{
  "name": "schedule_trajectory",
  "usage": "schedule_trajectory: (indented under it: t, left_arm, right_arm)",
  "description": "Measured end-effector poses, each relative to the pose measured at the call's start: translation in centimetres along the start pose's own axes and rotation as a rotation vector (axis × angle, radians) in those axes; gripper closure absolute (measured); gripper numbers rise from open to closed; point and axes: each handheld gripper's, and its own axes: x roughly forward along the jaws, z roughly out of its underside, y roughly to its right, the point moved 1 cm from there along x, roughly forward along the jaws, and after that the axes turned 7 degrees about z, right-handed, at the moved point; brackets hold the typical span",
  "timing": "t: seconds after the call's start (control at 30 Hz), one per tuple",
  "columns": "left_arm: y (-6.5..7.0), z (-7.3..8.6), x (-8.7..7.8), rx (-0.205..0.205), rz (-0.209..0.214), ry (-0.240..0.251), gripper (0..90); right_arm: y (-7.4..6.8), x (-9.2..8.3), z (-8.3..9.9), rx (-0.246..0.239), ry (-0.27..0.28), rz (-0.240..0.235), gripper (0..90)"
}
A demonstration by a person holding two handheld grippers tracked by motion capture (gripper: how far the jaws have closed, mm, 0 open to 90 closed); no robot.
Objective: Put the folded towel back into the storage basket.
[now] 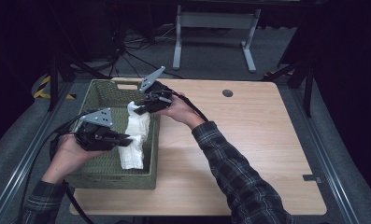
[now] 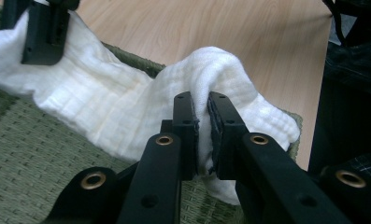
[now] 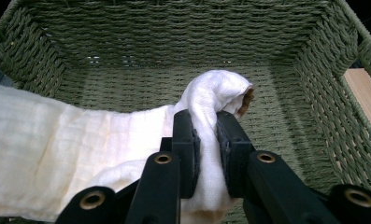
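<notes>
Pinching this white cloth [image 1: 135, 135] at two bunched edges over the basket [image 1: 109, 177], both grippers' jaws clamped on it — it's light, limp, sags between my grips.

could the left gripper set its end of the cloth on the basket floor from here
Probably yes: the left gripper, shut on the cloth, is already inside the basket, with bare woven floor below it.

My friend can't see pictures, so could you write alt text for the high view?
A person holds a white cloth between the left gripper and right gripper, each shut on one end, over a green woven basket. The basket sits at the left of a wooden table.
</notes>
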Motion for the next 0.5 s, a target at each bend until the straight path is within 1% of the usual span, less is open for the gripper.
schedule_trajectory:
  t: [0.03,0.1,0.13,0.2,0.27,0.37,0.4,0.5]
  left_arm:
    - [0.0,0.0,0.0,0.0,-0.006,0.007,79.4]
    - [-0.1,0.1,0.1,-0.015,-0.025,0.027,65.6]
    - [-0.1,0.1,0.1,-0.015,-0.025,0.027,60.4]
    - [-0.4,0.0,0.1,-0.025,-0.045,0.051,54.3]
    - [-0.4,-0.1,0.1,-0.022,-0.05,0.063,50.4]
    - [-0.4,-0.2,0.3,-0.025,-0.055,0.074,47.4]
    - [-0.5,-0.2,0.5,-0.023,-0.051,0.076,47.3]
    - [-0.5,-0.2,0.8,-0.025,-0.049,0.076,46.5]
  right_arm:
    - [0.0,0.1,0.1,0.002,0.001,0.0,80.2]
    - [0.1,0.4,0.4,0.007,-0.007,0.005,80.2]
    - [0.2,0.5,0.5,0.007,-0.006,0.005,80.2]
    - [0.4,0.7,0.7,0.011,-0.005,0.006,80.2]
    - [0.6,0.9,0.6,0.002,-0.009,0.012,80.1]
    - [0.8,1.2,0.6,-0.004,-0.007,0.018,80.1]
    - [1.1,1.5,0.5,-0.008,-0.007,0.019,80.0]
    - [1.4,1.7,0.5,-0.012,-0.008,0.027,79.9]
